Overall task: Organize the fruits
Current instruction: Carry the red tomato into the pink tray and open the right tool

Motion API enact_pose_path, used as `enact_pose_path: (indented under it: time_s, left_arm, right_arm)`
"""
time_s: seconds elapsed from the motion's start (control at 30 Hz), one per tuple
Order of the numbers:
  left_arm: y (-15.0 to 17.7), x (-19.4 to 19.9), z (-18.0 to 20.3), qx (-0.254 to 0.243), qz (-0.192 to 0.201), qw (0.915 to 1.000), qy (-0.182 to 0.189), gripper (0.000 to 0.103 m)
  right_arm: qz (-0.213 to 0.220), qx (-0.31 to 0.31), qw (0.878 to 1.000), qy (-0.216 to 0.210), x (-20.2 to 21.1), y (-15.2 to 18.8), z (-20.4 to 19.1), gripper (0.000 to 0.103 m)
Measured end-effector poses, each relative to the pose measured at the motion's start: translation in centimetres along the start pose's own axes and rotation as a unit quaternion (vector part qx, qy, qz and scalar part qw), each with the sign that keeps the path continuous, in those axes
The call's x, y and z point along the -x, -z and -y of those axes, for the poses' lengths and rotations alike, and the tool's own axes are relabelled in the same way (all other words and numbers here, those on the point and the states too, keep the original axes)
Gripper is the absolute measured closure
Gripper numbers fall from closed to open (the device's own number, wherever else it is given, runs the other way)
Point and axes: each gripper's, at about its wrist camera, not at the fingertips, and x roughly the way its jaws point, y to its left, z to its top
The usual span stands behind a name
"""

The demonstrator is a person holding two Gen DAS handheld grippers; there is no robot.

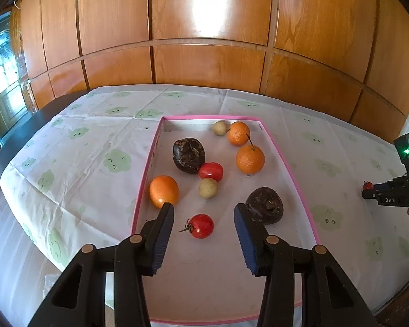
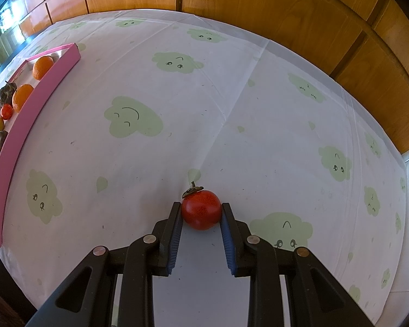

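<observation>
We clamp our right gripper (image 2: 201, 212) on a small red stemmed tomato (image 2: 201, 213), well right of the pink-rimmed shallow cardboard tray (image 2: 30, 109), probably bound there; our left gripper (image 1: 204, 212) hangs parted, empty, over the tray.

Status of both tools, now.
Left tool: open, empty, above the pink tray.
Right tool: shut on a red tomato, outside the tray.

Right claw (image 2: 201, 214) grips red tomato (image 2: 201, 212) on tablecloth (image 2: 231, 109).

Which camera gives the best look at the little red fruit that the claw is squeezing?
The right wrist view: the red fruit fills the middle, pinched by the right claw, stem visible. The left wrist view shows it only as a tiny red speck at the far edge.
</observation>
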Motion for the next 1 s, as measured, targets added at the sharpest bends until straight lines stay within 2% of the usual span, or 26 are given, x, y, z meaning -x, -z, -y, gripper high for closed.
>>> enact_pose_path:
  time_s: [0.6,0.73,0.83,1.0]
  left_arm:
    - [0.4,-0.3,-1.9,0.02,-0.003,0.9998,-0.005,0.055]
    - [0.2,-0.2,-2.9,0.03,0.001,0.9995,-0.01,0.055]
    - [0.3,-0.2,-3.6,0.035,0.001,0.9993,-0.013,0.056]
    - [0.4,-0.3,-4.6,0.046,0.002,0.9987,-0.02,0.056]
  right_arm:
    - [-0.001,-0.003,1.0,0.003,0.0,0.0,-0.1,0.076]
    - [-0.017,0.0,1.0,0.007,0.3,-0.7,-0.3,0.076]
    - [0.002,0.001,1.0,-0.012,2.0,-1.5,-1.3,0.076]
    - [0.063,0.025,0.994,-0.086,5.9,-3.8,-6.4,0.076]
